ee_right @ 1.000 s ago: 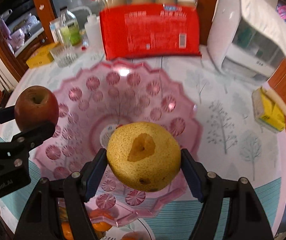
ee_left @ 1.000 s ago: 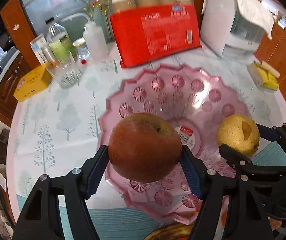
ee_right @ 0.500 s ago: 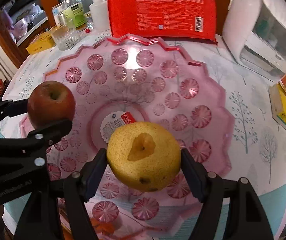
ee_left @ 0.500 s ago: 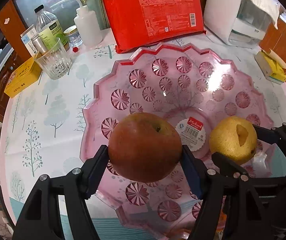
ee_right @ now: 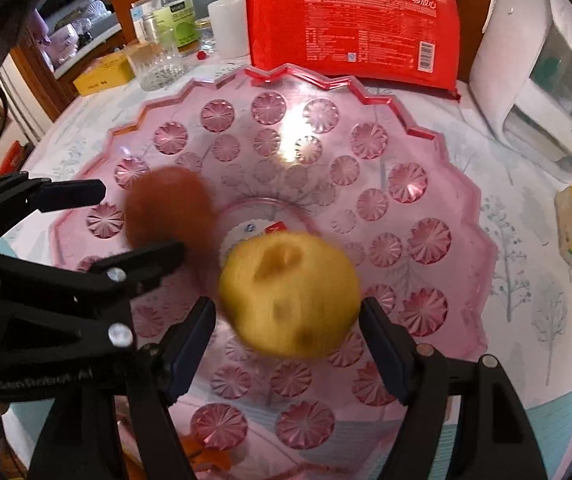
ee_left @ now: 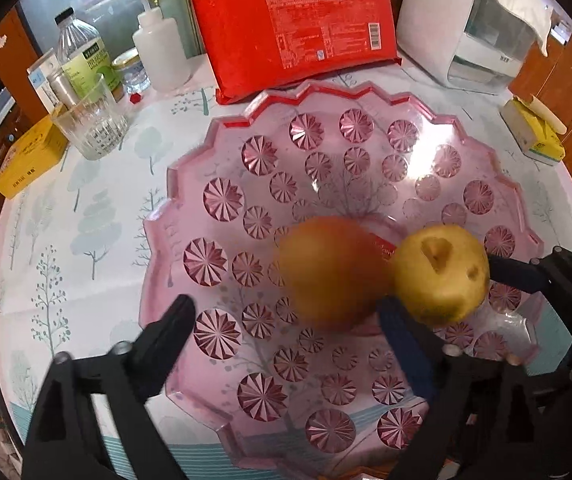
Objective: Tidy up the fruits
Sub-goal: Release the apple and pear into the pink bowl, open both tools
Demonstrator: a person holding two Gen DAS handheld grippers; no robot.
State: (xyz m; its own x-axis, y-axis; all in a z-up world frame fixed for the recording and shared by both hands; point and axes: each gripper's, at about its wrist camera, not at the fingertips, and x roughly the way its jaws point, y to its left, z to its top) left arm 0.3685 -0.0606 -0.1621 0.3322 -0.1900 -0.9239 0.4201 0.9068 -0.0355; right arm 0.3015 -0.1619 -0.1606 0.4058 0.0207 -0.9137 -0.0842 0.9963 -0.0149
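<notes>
Apple point(ee_left: 332, 272): reddish, motion-blurred so its stem end cannot be told, over the middle of the pink plate point(ee_left: 222, 152), touching the pear point(ee_left: 440, 274), whose brown dimple faces up toward the camera. Left gripper point(ee_left: 286, 320): jaws wide and opening, pads clear of the apple. Right gripper point(ee_right: 288, 322): jaws opening, narrow gaps beside the blurred pear between them.

Home dining table point(ee_left: 86, 208), wooden cabinets point(ee_left: 566, 80)
</notes>
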